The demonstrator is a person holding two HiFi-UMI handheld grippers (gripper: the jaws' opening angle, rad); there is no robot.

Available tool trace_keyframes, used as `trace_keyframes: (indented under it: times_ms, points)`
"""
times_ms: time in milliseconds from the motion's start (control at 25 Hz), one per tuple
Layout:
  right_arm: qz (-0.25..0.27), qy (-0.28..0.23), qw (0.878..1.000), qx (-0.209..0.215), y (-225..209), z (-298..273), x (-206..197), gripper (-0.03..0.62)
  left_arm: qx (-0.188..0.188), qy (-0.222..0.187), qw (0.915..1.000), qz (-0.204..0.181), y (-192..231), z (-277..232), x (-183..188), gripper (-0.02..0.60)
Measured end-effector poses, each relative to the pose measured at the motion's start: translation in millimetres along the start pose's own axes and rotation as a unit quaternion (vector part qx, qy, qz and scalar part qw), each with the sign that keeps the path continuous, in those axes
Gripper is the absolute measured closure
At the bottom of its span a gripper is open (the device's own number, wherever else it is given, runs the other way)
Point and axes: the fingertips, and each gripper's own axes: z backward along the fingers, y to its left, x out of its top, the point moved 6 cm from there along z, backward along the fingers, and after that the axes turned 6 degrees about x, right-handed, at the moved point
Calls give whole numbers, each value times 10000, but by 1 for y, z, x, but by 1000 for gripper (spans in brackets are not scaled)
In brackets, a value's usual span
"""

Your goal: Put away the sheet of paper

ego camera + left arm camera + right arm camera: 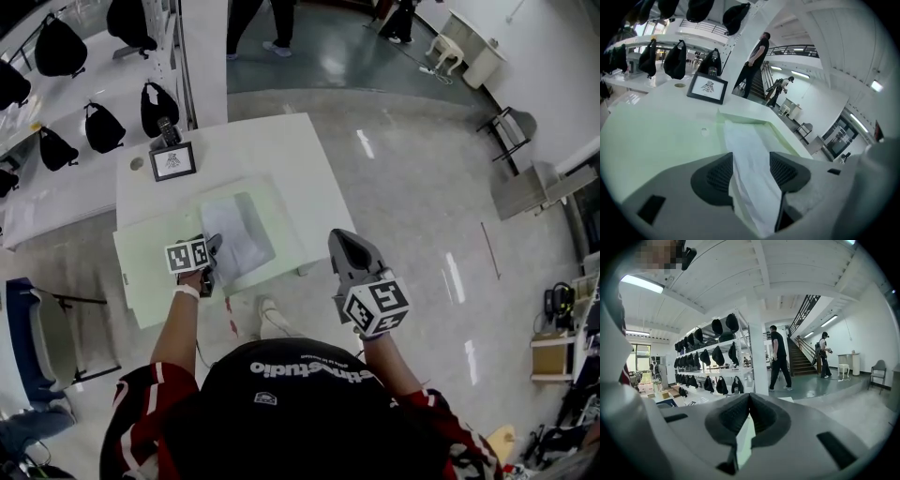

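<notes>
Two grippers show in the head view. My left gripper (214, 247) is over the near edge of the table (272, 150), and my right gripper (343, 240) hangs past the table's right edge, above the floor. Only that view shows the paper (236, 234) whole: it lies on a green mat (150, 272) in the frame's middle, below a small frame (173, 161).

Left gripper view gives what the head view cannot. Its fingers (717, 178) stand wide apart, with the paper's near end running up between them. Neither pad clamps it, so the grip is loose and empty. I cannot tell whether the sheet's edge brushes the left pad.

Right gripper view looks away from the paper, toward shelves of black bags (717, 355) and a person (779, 357) by the stairs. Its fingers (733, 418) meet at the tips, closed on nothing.
</notes>
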Motion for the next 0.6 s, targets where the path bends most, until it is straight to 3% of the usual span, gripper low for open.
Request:
trace_keyframes:
  times_ms: [80, 360, 600]
  points:
    - [6, -37, 10000, -26, 1, 3, 3, 591, -74, -148, 9999, 29, -4, 12, 5, 347]
    - [47, -264, 9996, -53, 12, 12, 13, 591, -106, -679, 9958, -597, -20, 62, 22, 348]
    - [91, -354, 9993, -77, 27, 20, 20, 591, -177, -1091, 9911, -747, -26, 105, 26, 347]
